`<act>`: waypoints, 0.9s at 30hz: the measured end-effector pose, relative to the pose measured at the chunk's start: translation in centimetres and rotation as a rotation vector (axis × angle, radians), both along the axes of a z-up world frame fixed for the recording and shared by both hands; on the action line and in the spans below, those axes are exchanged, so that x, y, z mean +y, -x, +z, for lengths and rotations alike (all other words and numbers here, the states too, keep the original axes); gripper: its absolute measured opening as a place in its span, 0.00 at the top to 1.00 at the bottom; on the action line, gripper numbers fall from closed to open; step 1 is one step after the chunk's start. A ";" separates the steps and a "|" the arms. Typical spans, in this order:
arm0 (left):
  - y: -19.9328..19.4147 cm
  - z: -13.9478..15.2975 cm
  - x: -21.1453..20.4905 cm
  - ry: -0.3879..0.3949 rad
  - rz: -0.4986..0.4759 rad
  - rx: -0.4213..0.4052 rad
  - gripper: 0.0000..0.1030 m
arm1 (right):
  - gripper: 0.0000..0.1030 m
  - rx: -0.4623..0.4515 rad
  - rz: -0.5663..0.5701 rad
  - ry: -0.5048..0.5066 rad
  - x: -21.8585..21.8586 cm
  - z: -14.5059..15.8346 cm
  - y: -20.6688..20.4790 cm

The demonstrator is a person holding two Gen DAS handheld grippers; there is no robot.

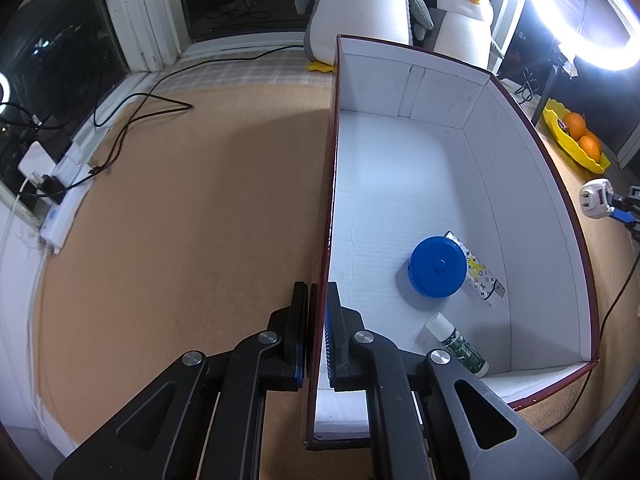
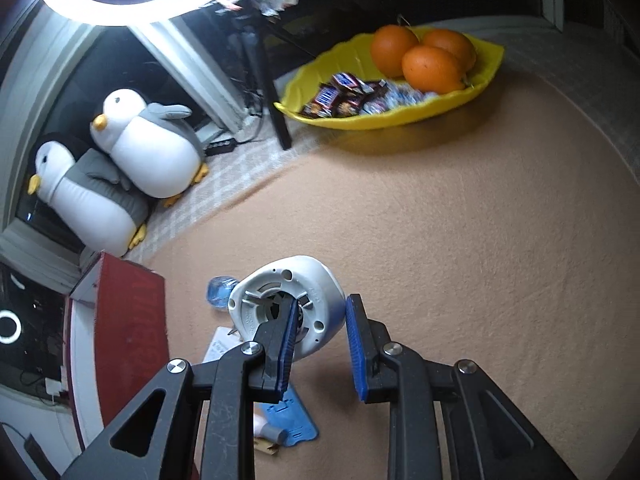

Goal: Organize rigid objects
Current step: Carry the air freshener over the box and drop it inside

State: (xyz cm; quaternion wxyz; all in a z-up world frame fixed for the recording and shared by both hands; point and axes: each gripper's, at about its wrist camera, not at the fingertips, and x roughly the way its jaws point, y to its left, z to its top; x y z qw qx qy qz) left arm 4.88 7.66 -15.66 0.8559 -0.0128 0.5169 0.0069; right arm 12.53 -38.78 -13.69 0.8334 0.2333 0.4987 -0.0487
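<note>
From the left wrist view, the left gripper pinches the near side wall of the red-edged box, one finger outside and one inside. On the white floor of the box lie a blue round case, a patterned tube touching it, and a green-and-white tube nearer the camera. From the right wrist view, the right gripper clamps a white plug adapter — one finger inside its hollowed face, one against its outer shell — above the tan mat, beside the box. A yellow dish of oranges sits well beyond.
</note>
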 end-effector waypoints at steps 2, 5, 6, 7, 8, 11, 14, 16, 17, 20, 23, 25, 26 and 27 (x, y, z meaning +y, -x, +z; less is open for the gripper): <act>0.1 -0.1 0.1 0.003 0.005 -0.001 0.94 | 0.79 -0.025 0.034 0.021 1.1 1.1 0.2; 0.2 -0.1 0.1 0.007 0.015 -0.005 0.94 | 0.79 -0.054 0.072 0.027 2.6 2.5 0.5; 0.2 -0.1 0.1 0.008 0.018 -0.007 0.94 | 0.79 -0.065 0.086 0.022 3.1 3.0 0.6; 0.2 -0.1 0.2 0.009 0.021 -0.009 0.94 | 0.79 -0.074 0.097 0.018 3.5 3.4 0.6; 0.3 -0.1 0.1 0.010 0.024 -0.010 0.94 | 0.79 -0.083 0.108 0.017 4.1 3.8 0.7; 0.3 -0.1 0.1 0.012 0.033 -0.015 0.94 | 0.79 -0.109 0.155 0.012 6.1 4.9 0.8; 0.4 -0.2 0.2 0.017 0.047 -0.018 0.94 | 0.79 -0.132 0.219 0.017 8.4 6.0 1.0; 0.5 -0.1 0.3 0.021 0.057 -0.021 0.94 | 0.79 -0.148 0.266 0.020 10.0 6.7 1.2; 0.5 -0.1 0.3 0.023 0.061 -0.022 0.94 | 0.79 -0.156 0.290 0.023 10.8 7.0 1.3; 0.6 -0.1 0.3 0.030 0.077 -0.026 0.94 | 0.79 -0.177 0.358 0.042 13.1 7.8 1.5; 0.7 -0.2 0.5 0.033 0.092 -0.029 0.94 | 0.79 -0.188 0.429 0.052 15.4 8.2 1.6; 0.7 -0.3 0.5 0.037 0.103 -0.028 0.94 | 0.79 -0.194 0.478 0.059 17.0 8.3 1.8; 0.8 -0.3 0.6 0.038 0.106 -0.027 0.94 | 0.79 -0.198 0.494 0.063 17.5 8.3 1.8; 0.8 -0.4 0.6 0.037 0.111 -0.027 0.94 | 0.79 -0.201 0.511 0.068 18.1 8.3 1.9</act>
